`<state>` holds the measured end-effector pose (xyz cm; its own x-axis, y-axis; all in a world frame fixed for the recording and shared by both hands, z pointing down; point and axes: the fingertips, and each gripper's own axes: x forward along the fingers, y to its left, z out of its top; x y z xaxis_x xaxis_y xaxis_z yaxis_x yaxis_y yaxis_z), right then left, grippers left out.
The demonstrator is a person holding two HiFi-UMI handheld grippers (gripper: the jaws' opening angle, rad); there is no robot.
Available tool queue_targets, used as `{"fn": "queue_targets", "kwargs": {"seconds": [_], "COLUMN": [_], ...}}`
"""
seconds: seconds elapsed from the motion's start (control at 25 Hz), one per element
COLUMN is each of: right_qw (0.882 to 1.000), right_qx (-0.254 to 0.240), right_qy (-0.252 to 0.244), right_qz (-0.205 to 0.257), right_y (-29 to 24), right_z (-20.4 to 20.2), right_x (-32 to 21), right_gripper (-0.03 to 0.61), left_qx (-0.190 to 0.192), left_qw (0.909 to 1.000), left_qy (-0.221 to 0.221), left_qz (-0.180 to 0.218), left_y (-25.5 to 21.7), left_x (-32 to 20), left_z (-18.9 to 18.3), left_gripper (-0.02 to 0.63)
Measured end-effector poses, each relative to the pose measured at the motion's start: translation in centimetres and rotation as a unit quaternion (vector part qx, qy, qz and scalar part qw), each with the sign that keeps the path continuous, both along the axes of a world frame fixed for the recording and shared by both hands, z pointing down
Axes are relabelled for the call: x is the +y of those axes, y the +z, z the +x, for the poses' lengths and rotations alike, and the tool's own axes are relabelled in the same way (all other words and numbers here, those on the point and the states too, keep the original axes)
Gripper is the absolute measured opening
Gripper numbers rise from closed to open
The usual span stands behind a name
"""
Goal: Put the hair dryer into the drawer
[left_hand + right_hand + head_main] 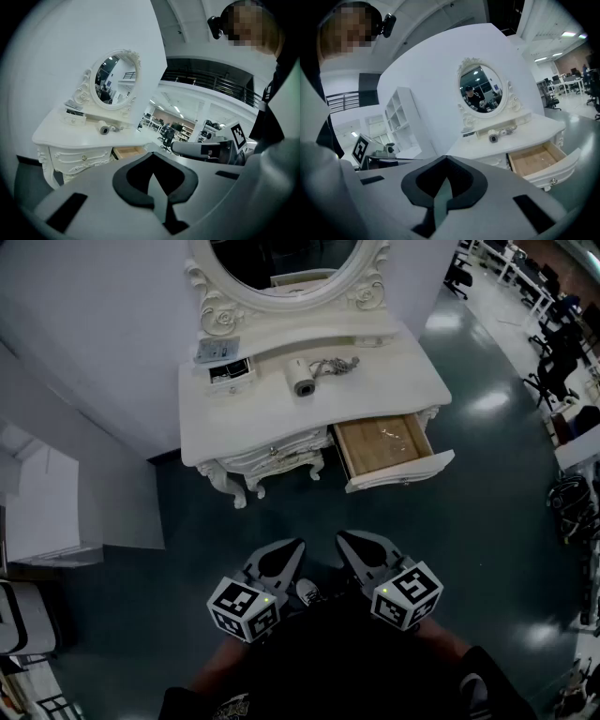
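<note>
A white hair dryer point(302, 377) lies on the top of the white dressing table point(272, 418), its cord point(336, 365) coiled beside it to the right. The table's right drawer point(384, 446) is pulled out, with a bare wooden bottom. Both grippers hang low in front of me, well short of the table. My left gripper point(284, 557) and right gripper point(360, 549) are each shut with nothing held. The left gripper view shows its closed jaws point(151, 155), the dryer point(104, 129) and the drawer point(126, 151). The right gripper view shows the same: jaws point(446, 159), dryer point(492, 138), drawer point(534, 159).
An oval mirror point(277, 263) stands at the table's back, with a small drawer box point(230, 371) at the back left. A white shelf unit point(42, 502) stands left of the table. Office chairs point(553, 362) stand far right. Dark floor point(309, 512) lies between me and the table.
</note>
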<state>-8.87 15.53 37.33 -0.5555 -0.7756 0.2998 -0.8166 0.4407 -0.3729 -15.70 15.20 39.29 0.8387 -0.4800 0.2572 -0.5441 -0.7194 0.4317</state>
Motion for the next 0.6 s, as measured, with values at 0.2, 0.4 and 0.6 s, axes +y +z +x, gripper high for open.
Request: {"fn": "queue_targets", "kwargs": {"seconds": [0.2,0.4,0.6], "right_qw": [1.000,1.000,1.000], "right_qx": [0.000,-0.017,-0.016], "right_qy": [-0.002,-0.001,-0.002], "right_qz": [-0.001,0.001,0.003], "right_y": [0.18,-0.08,-0.17], "right_z": [-0.37,-0.45,-0.43], "right_x": [0.02,-0.16,-0.09], "right_gripper": [0.029,0.029,0.029], "left_qx": [0.000,0.004,0.004], "left_qw": [1.0000,1.0000,1.0000], "left_qy": [-0.002,-0.005,-0.006], "left_qz": [0.000,-0.002,-0.003], "left_y": [0.07,0.08,0.03], "left_x": [0.05,0.09,0.10], "left_z": [-0.33,-0.57,-0.48], "left_gripper": [0.003,0.003,0.003]}}
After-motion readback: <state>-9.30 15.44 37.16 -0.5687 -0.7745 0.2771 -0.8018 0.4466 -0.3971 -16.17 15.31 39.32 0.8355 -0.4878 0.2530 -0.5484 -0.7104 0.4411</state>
